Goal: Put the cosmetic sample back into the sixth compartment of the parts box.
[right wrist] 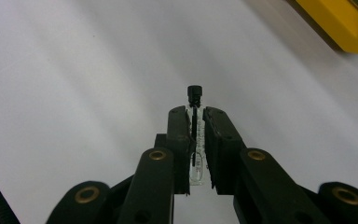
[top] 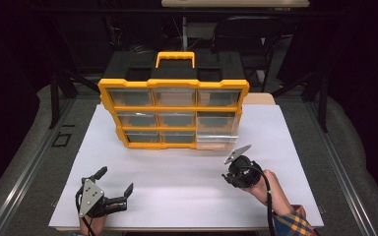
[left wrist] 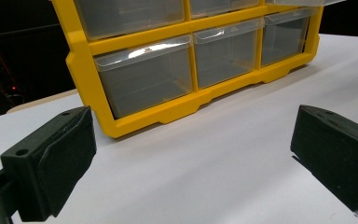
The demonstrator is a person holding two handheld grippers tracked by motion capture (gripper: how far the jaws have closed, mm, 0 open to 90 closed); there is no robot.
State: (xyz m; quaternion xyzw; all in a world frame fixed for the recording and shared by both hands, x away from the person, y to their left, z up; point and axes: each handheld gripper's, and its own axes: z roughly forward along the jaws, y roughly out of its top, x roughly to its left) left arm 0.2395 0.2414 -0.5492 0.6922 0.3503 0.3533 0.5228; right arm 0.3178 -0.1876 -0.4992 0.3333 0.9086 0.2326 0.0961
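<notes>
A yellow and black organizer [top: 173,110] with clear drawers stands upright at the back of the white board; its lower drawers and yellow frame [left wrist: 168,112] fill the top of the left gripper view. The lower right drawer [top: 217,133] is pulled out a little. My left gripper [top: 112,184] rests near the front left edge, jaws wide apart with nothing between them. My right gripper [top: 226,173] hovers in front of the organizer's right side. In the right gripper view its jaws are shut on a small clear vial with a black cap [right wrist: 195,95], cap pointing away.
The white board [top: 177,196] lies on a grey table. A yellow corner of the organizer [right wrist: 340,23] shows at the upper right of the right gripper view. Dark chairs and stands sit behind the table.
</notes>
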